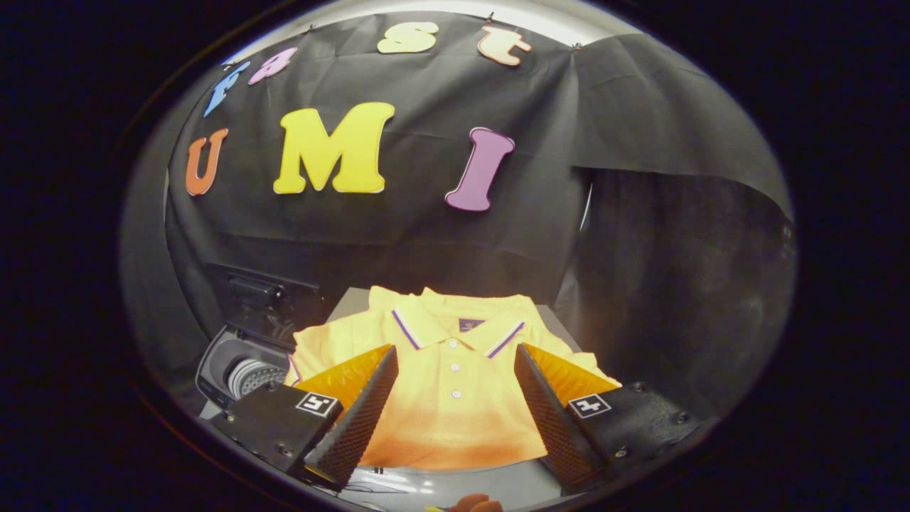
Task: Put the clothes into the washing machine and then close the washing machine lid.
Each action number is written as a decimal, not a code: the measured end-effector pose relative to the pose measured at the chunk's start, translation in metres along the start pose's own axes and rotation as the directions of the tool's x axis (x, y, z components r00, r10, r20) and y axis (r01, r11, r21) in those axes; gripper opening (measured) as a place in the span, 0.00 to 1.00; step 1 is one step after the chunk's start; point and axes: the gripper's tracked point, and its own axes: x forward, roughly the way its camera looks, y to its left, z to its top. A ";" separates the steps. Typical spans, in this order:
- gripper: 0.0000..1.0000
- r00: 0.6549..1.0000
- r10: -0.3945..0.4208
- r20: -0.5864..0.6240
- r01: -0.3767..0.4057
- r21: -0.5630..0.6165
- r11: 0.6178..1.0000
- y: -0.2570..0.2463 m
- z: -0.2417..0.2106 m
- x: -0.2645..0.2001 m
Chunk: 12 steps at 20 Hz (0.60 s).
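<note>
Gripper (455,370) nearest: its two black, ribbed fingers (355,419) stand wide apart, jaws spread, nothing between the pads. Each finger carries a small square black-and-white marker (317,404) on its base and an orange-yellow facing on its outer side.

Below the fingers, a strip of pale grey surface (426,491) with faint markings; a small reddish-orange thing (475,503) pokes up at its nearest edge, too cut off to identify.

Just ahead, seen through the gap between the fingers: a yellow polo shirt (448,398), lying flat and folded, front up. Collar (455,331) at the far end, trimmed with purple-and-white stripes; small purple label inside the neck; white buttons run down the placket toward the fingers. The fingers hang over the shirt's lower half, whether touching the cloth cannot be told. The shirt rests on a grey platform (554,320) whose far corners show behind the shoulders.

Beside the shirt, off the left finger: the washing machine (238,363), lid (259,295) raised and dark, drum opening showing a perforated metal tub (252,375).

Beyond everything, black cloth wall (441,235), draped in folds.
</note>
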 end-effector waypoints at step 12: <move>1.00 0.947 0.079 -0.312 -0.081 0.008 0.997 0.010 -0.038 0.057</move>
